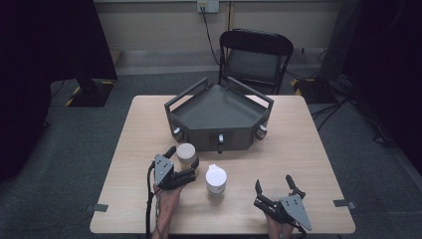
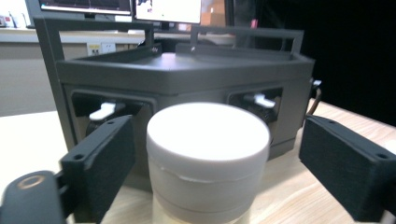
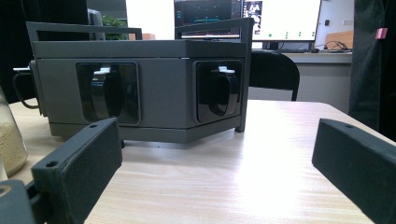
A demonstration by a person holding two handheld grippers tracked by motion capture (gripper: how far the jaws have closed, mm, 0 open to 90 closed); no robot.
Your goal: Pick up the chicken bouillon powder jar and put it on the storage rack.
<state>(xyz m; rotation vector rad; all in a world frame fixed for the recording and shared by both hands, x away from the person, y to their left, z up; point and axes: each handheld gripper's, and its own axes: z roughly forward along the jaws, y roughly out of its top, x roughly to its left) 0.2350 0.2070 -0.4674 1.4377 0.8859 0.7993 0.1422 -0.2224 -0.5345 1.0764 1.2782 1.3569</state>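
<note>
Left gripper point(image 2: 205, 163) straddles the jar point(image 2: 208, 158) near the table's front left, just before the grey tray point(image 2: 187, 70). Jaws apart, pads not touching yet. Jar looks rigid and smooth, likely glass under a white lid: slippery, breakable, moderately heavy. Grip the lid band squarely and firmly. Right gripper point(image 3: 215, 182) rests wide open, nothing in it.

A black folding chair point(image 1: 256, 57) stands behind the wooden table point(image 1: 303, 144) on grey carpet point(image 1: 59, 149). A wall socket point(image 1: 207, 6) sits above.
</note>
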